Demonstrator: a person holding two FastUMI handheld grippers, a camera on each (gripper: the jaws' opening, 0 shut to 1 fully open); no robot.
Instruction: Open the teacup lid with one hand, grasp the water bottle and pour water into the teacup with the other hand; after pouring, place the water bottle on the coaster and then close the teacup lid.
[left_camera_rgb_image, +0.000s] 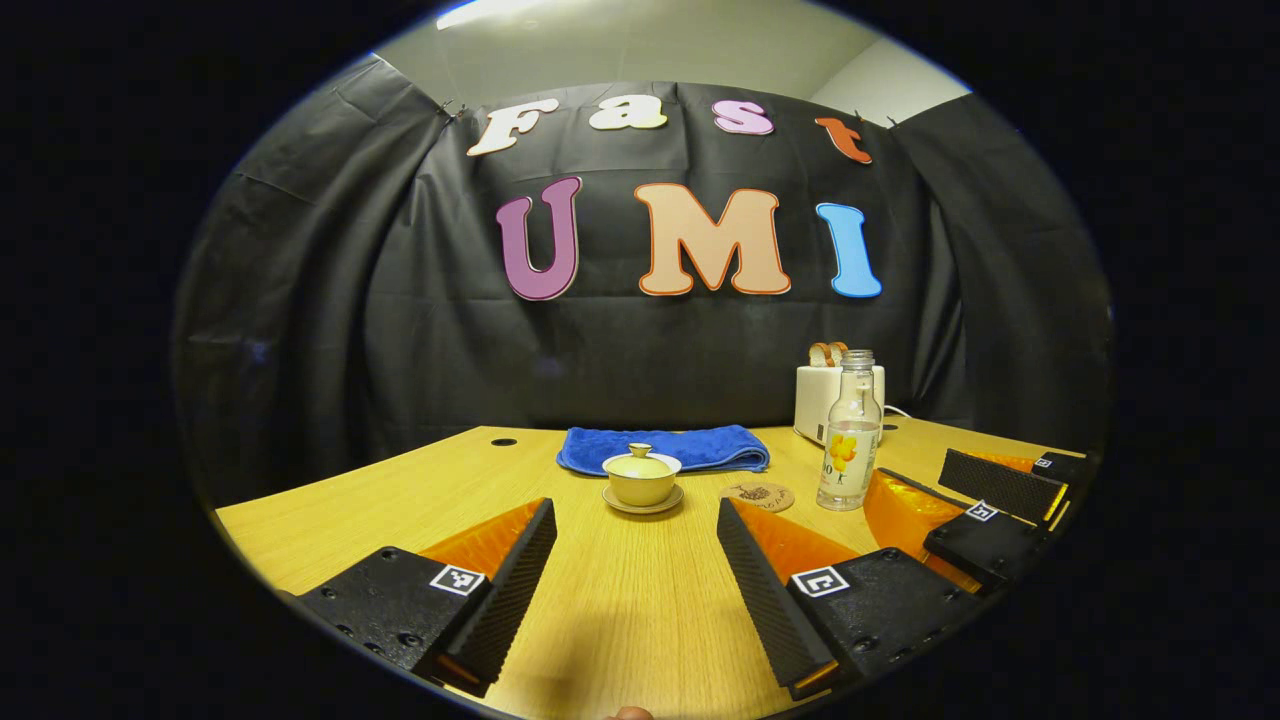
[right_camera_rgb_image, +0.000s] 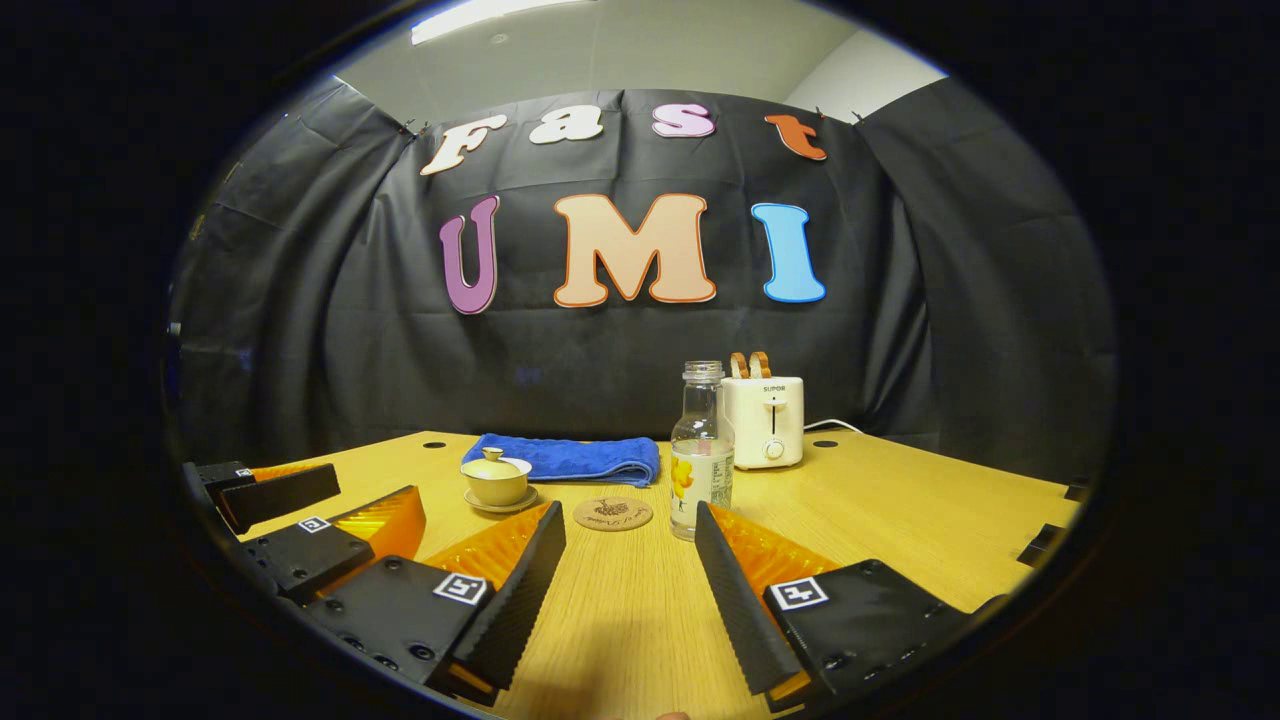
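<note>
Teacup (left_camera_rgb_image: 640, 484) sits on its saucer (left_camera_rgb_image: 642, 505) near the middle of the wooden table (left_camera_rgb_image: 620, 610), with the lid (left_camera_rgb_image: 641, 461) resting closed on top of it. Just behind the teacup lies a folded blue towel (left_camera_rgb_image: 690, 448). To the right of the teacup, in the left gripper view, a round coaster (left_camera_rgb_image: 757, 496) lies flat on the table, bare, and just beside it on the far side stands the water bottle (left_camera_rgb_image: 850, 432), upright and uncapped, its label bearing a yellow flower. Behind the water bottle a white toaster (left_camera_rgb_image: 812, 400) stands near the booth's wall with slices showing in its slots.

In the right gripper view the same row reads teacup (right_camera_rgb_image: 495, 481), coaster (right_camera_rgb_image: 612, 513), water bottle (right_camera_rgb_image: 701, 455), toaster (right_camera_rgb_image: 765, 420), with the towel (right_camera_rgb_image: 575, 458) behind.

The left gripper (left_camera_rgb_image: 632, 572) hovers low over the table, its jaws spread wide apart and holding nothing, the teacup framed between them farther off. The right gripper (right_camera_rgb_image: 626, 578) is likewise spread wide and empty, with the coaster and water bottle ahead of it. Each gripper appears at the edge of the other's view, side by side.
</note>
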